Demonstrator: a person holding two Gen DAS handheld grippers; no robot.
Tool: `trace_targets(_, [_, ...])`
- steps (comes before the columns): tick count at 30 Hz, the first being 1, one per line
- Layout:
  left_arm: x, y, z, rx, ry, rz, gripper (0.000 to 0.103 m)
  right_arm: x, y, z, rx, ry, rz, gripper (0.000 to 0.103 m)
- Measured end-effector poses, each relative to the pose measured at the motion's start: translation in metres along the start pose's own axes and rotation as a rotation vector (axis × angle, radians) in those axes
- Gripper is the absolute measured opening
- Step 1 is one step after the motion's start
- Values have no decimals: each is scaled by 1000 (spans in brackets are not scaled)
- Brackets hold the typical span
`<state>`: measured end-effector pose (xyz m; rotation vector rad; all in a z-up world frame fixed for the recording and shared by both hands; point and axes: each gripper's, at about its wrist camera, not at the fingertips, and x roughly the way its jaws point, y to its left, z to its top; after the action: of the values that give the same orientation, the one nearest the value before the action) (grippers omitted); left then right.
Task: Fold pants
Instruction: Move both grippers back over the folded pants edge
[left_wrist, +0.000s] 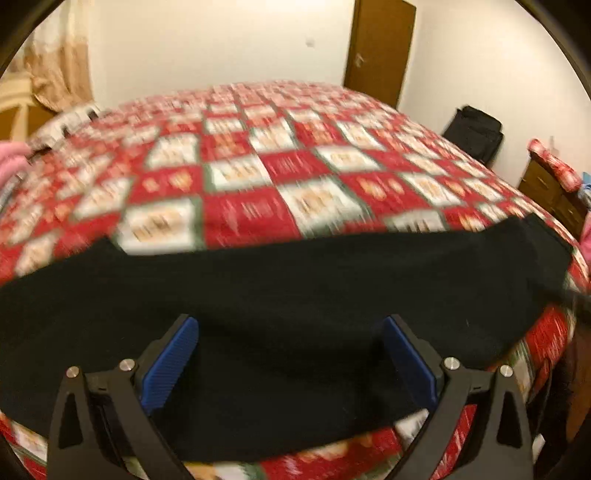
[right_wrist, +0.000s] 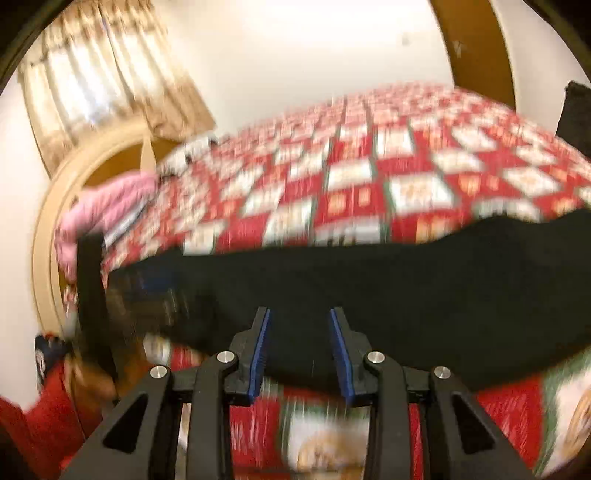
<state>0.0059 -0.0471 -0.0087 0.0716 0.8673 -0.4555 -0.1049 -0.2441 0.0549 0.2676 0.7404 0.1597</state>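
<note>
Pants (left_wrist: 288, 295), black, lie flat across the near edge of the red checked bedspread (left_wrist: 258, 166). Left gripper (left_wrist: 290, 332) gapes wide above them; right gripper (right_wrist: 300, 325) stands narrowly parted, holding nothing.

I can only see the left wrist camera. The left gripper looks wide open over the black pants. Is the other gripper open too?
Observer: Yes, the right gripper is open, but its fingers sit much closer together, over the black pants.
Operator: Is it holding them?
Observer: No, nothing is between its fingers.
Operator: What's over by the window?
Observer: A pink cloth bunched at the edge of the bed, below a beige curtain.
</note>
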Motion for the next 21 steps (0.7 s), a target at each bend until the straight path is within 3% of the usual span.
trace_targets(5, [1, -17, -28, 145, 10, 90, 102, 53, -2, 12, 38, 24, 14, 34])
trace_targets(8, [-8, -5, -39, 125, 27, 83, 103, 91, 15, -17, 73, 175, 142, 35])
trace_targets(9, [-11, -1, -42, 129, 33, 91, 103, 93, 21, -32, 81, 180, 170, 35])
trace_targets(12, [-13, 0, -43, 143, 46, 85, 103, 78, 28, -35, 8, 176, 163, 34])
trace_targets(15, [-17, -1, -34, 147, 69, 48, 103, 49, 0, -22, 154, 117, 245, 34])
trace_targets(16, [-22, -1, -28, 130, 52, 24, 103, 35, -12, -16, 185, 71, 235, 34])
trace_targets(21, [-31, -17, 4, 117, -33, -48, 103, -33, -72, 9, 249, -142, -64, 35])
